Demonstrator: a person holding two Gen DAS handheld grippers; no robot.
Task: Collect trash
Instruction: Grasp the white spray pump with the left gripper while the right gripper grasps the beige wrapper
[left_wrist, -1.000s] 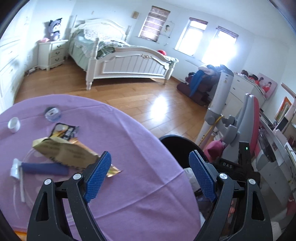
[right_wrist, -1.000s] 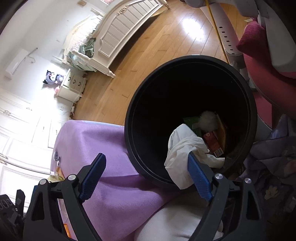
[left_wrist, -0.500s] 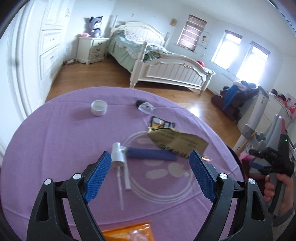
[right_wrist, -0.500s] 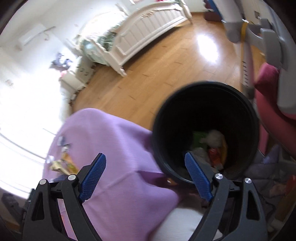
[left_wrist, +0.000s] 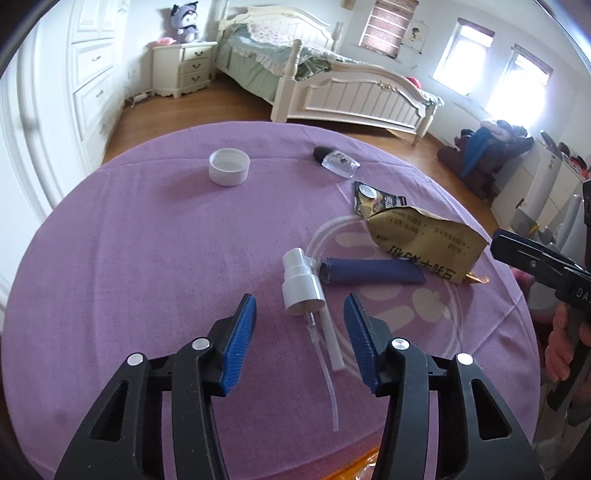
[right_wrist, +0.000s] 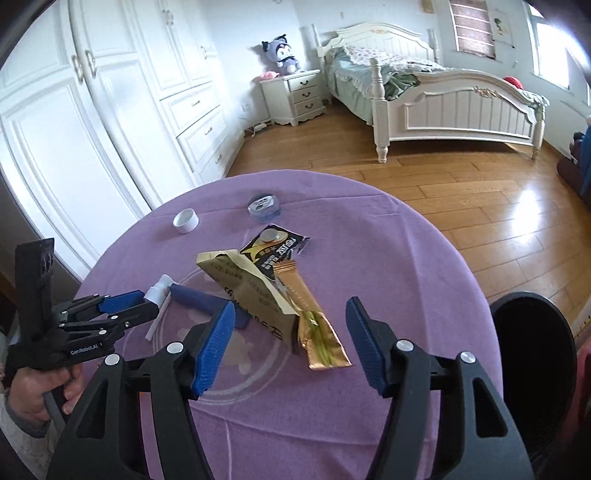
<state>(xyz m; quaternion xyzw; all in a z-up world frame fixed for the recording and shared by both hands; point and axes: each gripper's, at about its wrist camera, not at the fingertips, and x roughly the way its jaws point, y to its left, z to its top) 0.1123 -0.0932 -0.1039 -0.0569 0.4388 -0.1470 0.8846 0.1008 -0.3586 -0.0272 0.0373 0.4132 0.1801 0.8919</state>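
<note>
Trash lies on a round table under a purple cloth (left_wrist: 129, 258). My left gripper (left_wrist: 301, 332) hovers low over a white spray pump (left_wrist: 301, 284), whose thin tube runs between the fingers. Its jaws are closing and the pads touch nothing. A dark blue sleeve (left_wrist: 369, 271) lies beside the pump. My right gripper (right_wrist: 291, 347) hangs over a gold stick packet (right_wrist: 317, 328) and a torn gold bag (right_wrist: 247, 284). Its jaws are closing too, clear of both. A black bin (right_wrist: 532, 354) stands at the table's right edge.
Farther back on the cloth are a white cap (left_wrist: 229, 166), a small clear bottle with a black cap (left_wrist: 338, 160) and a black-gold wrapper (left_wrist: 373, 197). An orange packet (left_wrist: 369, 465) peeks out at the near edge. A bed (right_wrist: 461, 103) and wardrobe (right_wrist: 110, 110) stand behind.
The right gripper dropped a white tissue into the bin, then swung left over the table. The left gripper swung over the table and closed in on the pump. Both jaws have narrowed.
</note>
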